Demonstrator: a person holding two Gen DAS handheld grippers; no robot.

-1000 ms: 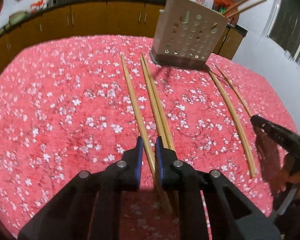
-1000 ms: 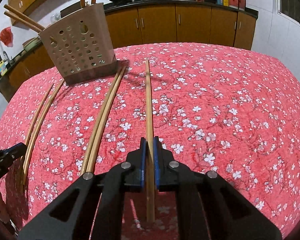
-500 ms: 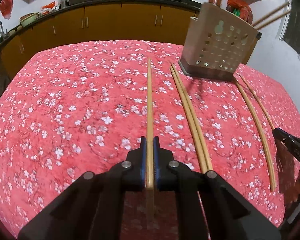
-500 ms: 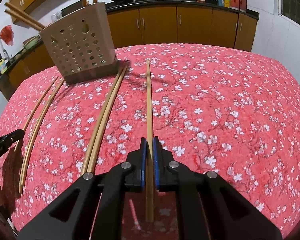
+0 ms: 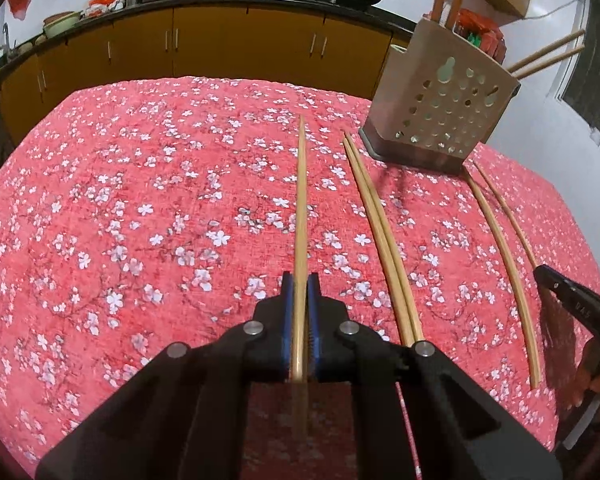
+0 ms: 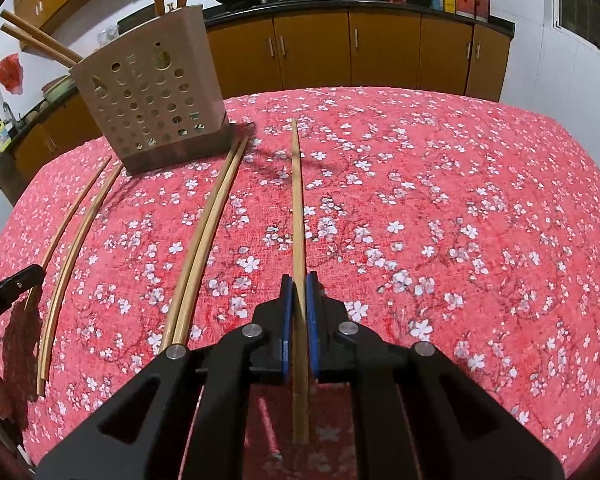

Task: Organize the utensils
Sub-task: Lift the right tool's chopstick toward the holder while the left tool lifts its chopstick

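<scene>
My left gripper (image 5: 300,280) is shut on the near end of a single bamboo chopstick (image 5: 300,200) that runs straight ahead over the red floral cloth. To its right lie a pair of chopsticks (image 5: 376,232) and a second pair (image 5: 500,240), both pointing at the perforated beige utensil holder (image 5: 440,100), which has several chopsticks standing in it. My right gripper (image 6: 299,280) is shut on another single chopstick (image 6: 297,200). There the holder (image 6: 152,96) stands far left, with one pair (image 6: 208,232) and another pair (image 6: 72,240) lying below it.
The red tablecloth (image 5: 140,220) covers a round table that drops off at its edges. Brown cabinets (image 6: 380,56) with woks on a dark counter stand behind it. The other gripper's tip shows at the right edge (image 5: 540,270) and at the left edge (image 6: 32,276).
The left gripper's jaws, slightly apart around the single chopstick, have closed on it, and its view has swung so the holder now sits further right. The right gripper has not moved.
</scene>
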